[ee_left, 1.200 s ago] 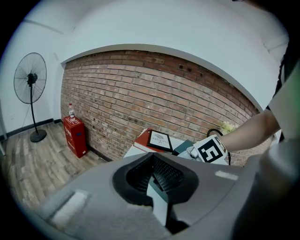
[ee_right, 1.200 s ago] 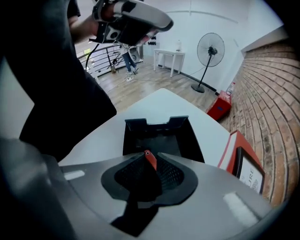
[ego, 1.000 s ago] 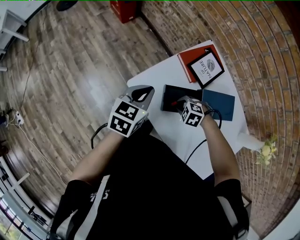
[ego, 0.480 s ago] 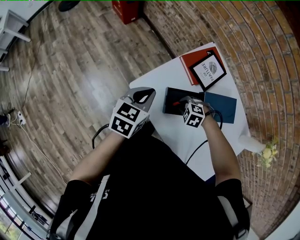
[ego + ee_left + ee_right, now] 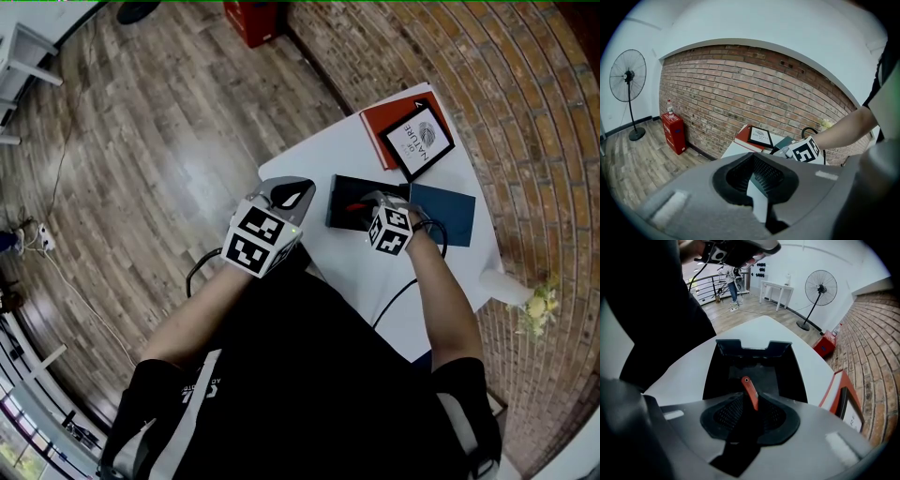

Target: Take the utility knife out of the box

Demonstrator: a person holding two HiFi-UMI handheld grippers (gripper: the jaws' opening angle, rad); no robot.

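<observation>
An open black box [image 5: 349, 193] [image 5: 754, 366] lies on the white table [image 5: 370, 272]. My right gripper [image 5: 367, 208] [image 5: 749, 412] points steeply down into it. The red utility knife [image 5: 750, 392] [image 5: 353, 206] stands between its jaws, its end with a hole sticking out towards the box floor. The jaws are opening, and a dark gap shows on the knife's left side. My left gripper [image 5: 286, 193] [image 5: 757, 183] hangs over the table's left edge, away from the box, open with nothing between its fingers.
A teal lid [image 5: 448, 211] lies right of the box. A red book with a framed "Nature" print [image 5: 417, 136] sits at the table's far corner. A brick wall, a red case [image 5: 251, 19], a standing fan [image 5: 820, 287] and a black cable [image 5: 398, 292] surround the table.
Both grippers stay almost where they were. The right gripper remains over the black box with the red knife at its tips.
</observation>
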